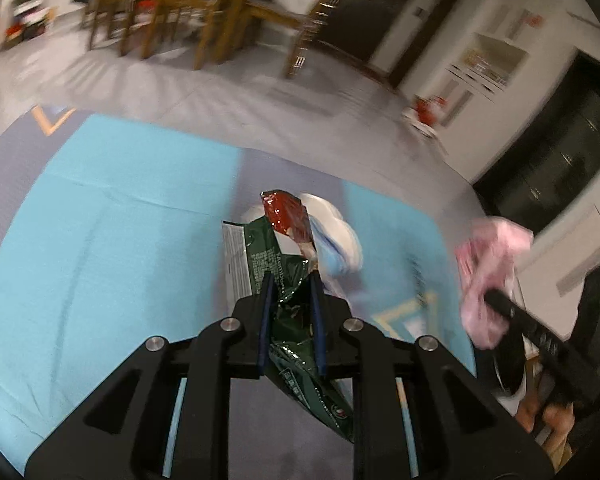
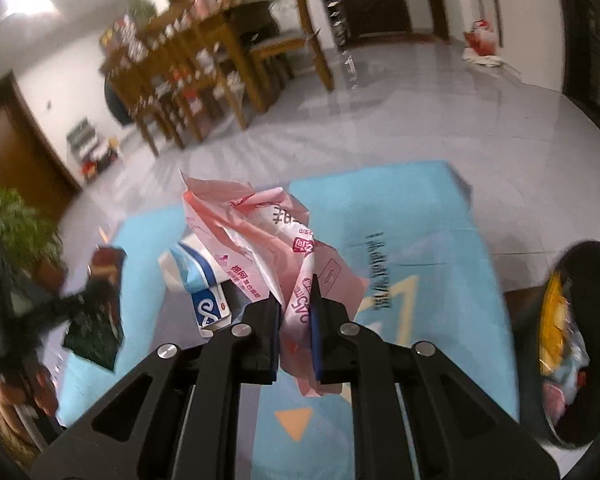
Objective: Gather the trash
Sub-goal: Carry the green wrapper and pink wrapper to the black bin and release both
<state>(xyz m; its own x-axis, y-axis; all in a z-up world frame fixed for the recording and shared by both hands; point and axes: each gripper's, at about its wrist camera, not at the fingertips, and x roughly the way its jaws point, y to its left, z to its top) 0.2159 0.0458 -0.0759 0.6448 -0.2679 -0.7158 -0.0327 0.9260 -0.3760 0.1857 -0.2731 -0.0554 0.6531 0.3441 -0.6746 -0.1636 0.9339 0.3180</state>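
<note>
left wrist view: left gripper [image 1: 291, 280] has its jaws drawn close and clamped on a dark green snack wrapper [image 1: 284, 272], the foil pinched between both blue pads. the wrapper's long axis runs roughly along the fingers, its red printed end pointing forward and up past the tips, its other end trailing down below the jaws. it hangs above a blue floor mat [image 1: 100, 248]; whether it touches the mat cannot be told. just beyond the wrapper lies a white and blue carton [image 1: 336, 232], blurred. at the right edge the right gripper [image 1: 490, 298] appears, carrying a crumpled pink wrapper [image 1: 488, 264]. right wrist view: right gripper [image 2: 296, 292] stands nearly closed, clamped on the pink wrapper [image 2: 268, 236], which bunches between the pads and fans upward and forward, long axis near upright, a tail hanging below the jaws. the white and blue carton [image 2: 198, 276] lies on the mat [image 2: 420, 220] just left of it. the green wrapper [image 2: 96, 320] shows at far left. a black bin [image 2: 588, 264] holding trash sits at right, beside the mat's edge.
</note>
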